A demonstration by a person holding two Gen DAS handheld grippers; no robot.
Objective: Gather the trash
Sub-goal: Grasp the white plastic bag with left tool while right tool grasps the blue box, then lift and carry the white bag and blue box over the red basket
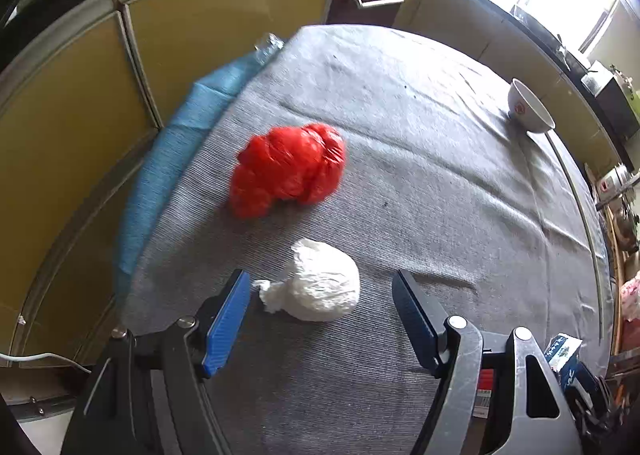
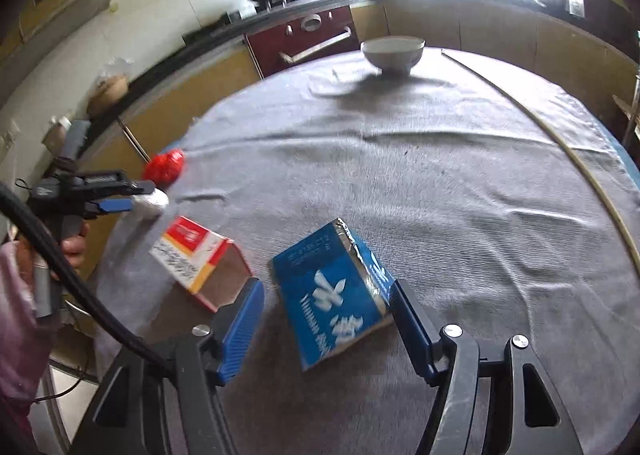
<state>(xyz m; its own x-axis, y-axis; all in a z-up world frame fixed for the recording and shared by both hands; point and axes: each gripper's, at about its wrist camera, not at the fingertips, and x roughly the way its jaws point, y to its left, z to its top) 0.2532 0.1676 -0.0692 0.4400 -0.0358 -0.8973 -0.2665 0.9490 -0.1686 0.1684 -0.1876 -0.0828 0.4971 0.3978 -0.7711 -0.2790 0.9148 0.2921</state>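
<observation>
A white crumpled paper ball (image 1: 322, 287) lies on the grey cloth between the open fingers of my left gripper (image 1: 322, 309), nearer the left finger. A red crumpled plastic bag (image 1: 288, 169) lies just beyond it. In the right wrist view my right gripper (image 2: 328, 309) is open around a blue carton (image 2: 340, 291) lying on the cloth, its right finger touching the carton's edge. A red and white box (image 2: 198, 259) lies to the carton's left. The left gripper (image 2: 132, 197) shows there at the white ball (image 2: 154, 203), with the red bag (image 2: 166, 165) behind.
A white bowl (image 2: 394, 53) stands at the far side of the round table (image 2: 440, 183); it also shows in the left wrist view (image 1: 528, 107). Yellow cabinets (image 1: 80, 115), an oven (image 2: 304, 39) and a counter surround the table. A blue cloth (image 1: 172, 159) hangs off the table's left edge.
</observation>
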